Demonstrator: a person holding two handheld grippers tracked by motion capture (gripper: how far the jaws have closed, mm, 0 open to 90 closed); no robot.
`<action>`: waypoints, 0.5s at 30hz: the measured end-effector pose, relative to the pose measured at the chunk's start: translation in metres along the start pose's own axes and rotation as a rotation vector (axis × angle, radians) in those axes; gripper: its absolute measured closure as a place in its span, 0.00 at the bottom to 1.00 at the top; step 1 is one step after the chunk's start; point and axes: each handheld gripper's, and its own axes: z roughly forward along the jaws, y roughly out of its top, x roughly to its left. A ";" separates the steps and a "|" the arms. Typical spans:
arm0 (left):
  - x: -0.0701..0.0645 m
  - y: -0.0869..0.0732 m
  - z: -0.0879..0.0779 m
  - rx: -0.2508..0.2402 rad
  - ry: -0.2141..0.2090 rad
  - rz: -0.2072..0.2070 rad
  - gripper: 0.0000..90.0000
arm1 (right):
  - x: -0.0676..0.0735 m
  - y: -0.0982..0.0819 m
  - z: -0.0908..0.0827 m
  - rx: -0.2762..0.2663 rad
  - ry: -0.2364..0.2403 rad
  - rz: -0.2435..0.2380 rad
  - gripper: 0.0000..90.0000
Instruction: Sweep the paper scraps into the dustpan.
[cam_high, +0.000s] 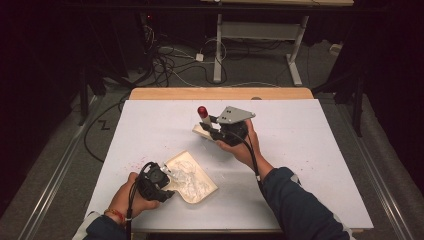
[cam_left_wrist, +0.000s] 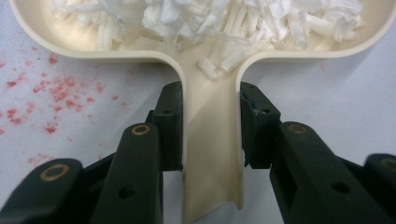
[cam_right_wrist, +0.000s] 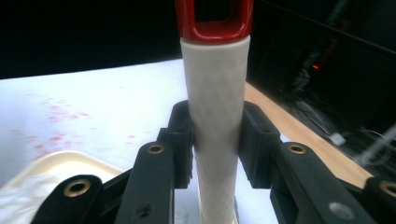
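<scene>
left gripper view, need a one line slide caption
Left gripper clamps the handle of a cream dustpan holding white shreds.

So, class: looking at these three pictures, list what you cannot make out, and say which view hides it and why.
- Brush head below the white handle: in the right gripper view, cut off by the bottom edge and the hand-held gripper.
- Far rim of the cream dustpan: left gripper view, cut off by the top edge.
- What the white shreds are made of: too small in the high view.
- Room beyond the table: too dark in the high view.
</scene>
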 end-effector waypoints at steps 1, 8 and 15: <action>0.000 0.000 0.000 0.000 0.000 0.001 0.71 | 0.003 0.001 -0.002 -0.001 0.027 0.004 0.77; 0.000 0.000 0.000 0.003 0.000 0.003 0.71 | 0.023 0.000 -0.021 -0.015 0.115 0.000 0.77; 0.000 0.001 0.000 0.005 0.001 0.003 0.71 | 0.045 0.003 -0.043 -0.034 0.194 0.017 0.78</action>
